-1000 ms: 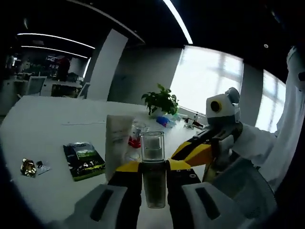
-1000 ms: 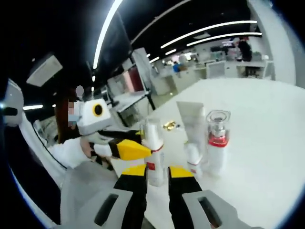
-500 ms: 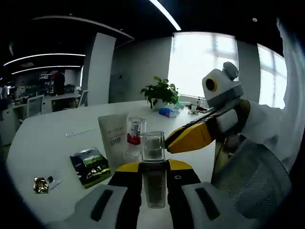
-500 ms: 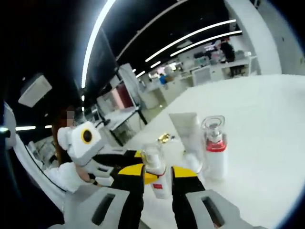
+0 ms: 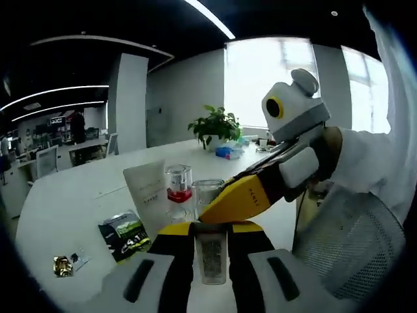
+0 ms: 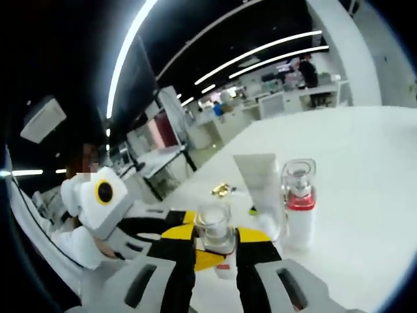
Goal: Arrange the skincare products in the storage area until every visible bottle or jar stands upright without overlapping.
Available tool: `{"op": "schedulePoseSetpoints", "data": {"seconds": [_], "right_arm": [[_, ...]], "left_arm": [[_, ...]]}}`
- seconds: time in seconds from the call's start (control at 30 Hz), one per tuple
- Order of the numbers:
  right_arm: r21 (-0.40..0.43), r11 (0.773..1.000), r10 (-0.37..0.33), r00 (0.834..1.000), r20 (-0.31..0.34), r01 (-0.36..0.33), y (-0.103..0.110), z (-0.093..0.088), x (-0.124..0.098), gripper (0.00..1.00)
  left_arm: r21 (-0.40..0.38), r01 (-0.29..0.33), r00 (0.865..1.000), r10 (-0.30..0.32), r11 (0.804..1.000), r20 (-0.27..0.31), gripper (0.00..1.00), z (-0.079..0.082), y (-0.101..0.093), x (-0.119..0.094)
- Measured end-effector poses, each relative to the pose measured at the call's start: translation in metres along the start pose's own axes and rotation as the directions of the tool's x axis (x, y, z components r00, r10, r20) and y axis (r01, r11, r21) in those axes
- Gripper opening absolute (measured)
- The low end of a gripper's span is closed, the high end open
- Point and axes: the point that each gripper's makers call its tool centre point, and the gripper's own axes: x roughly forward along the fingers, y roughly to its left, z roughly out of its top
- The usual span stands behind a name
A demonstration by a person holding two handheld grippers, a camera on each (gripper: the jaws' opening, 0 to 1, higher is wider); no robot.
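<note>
White table (image 5: 71, 195); both grippers' fingers clamp one clear-capped bottle (image 5: 208, 222); labels unreadable.

Lower half of the clear-capped bottle (image 5: 210, 229) behind the left tool (label unreadable)

A white table (image 5: 71, 202) carries a white tube (image 5: 148, 195) standing on its cap, a red-banded pump bottle (image 5: 178, 189) beside it, a dark green packet (image 5: 125, 235), and a small gold wrapper (image 5: 63, 266) apart.
</note>
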Motion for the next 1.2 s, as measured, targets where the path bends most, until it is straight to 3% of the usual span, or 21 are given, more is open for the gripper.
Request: {"op": "schedulePoseSetpoints", "data": {"seconds": [0.2, 0.33, 0.6, 0.8, 1.2], "right_arm": [[-0.051, 0.998, -0.045, 0.999, -0.002, 0.045, -0.004, 0.001, -0.004, 0.11], [-0.035, 0.998, -0.048, 0.999, 0.008, 0.048, -0.003, 0.001, -0.007, 0.10], [-0.033, 0.996, -0.088, 0.996, 0.009, 0.089, -0.008, -0.005, -0.011, 0.09], [-0.060, 0.990, -0.130, 0.991, 0.014, 0.130, -0.017, -0.004, -0.015, 0.09], [-0.143, 0.961, -0.241, 0.971, 0.000, 0.238, -0.052, -0.008, -0.020, 0.10]], "left_arm": [[0.010, -0.010, 1.000, 0.010, 1.000, -0.002, 0.14, -0.001, 0.001, 0.001], [-0.001, 0.003, 1.000, -0.003, 1.000, 0.013, 0.14, 0.001, -0.001, 0.002], [0.063, 0.028, 1.000, -0.029, 0.998, 0.011, 0.15, -0.001, -0.010, 0.007], [0.038, 0.025, 0.999, -0.023, 0.999, -0.047, 0.22, -0.015, -0.004, 0.008], [-0.037, 0.033, 0.996, -0.036, 0.999, -0.077, 0.21, -0.022, -0.005, 0.009]]}}
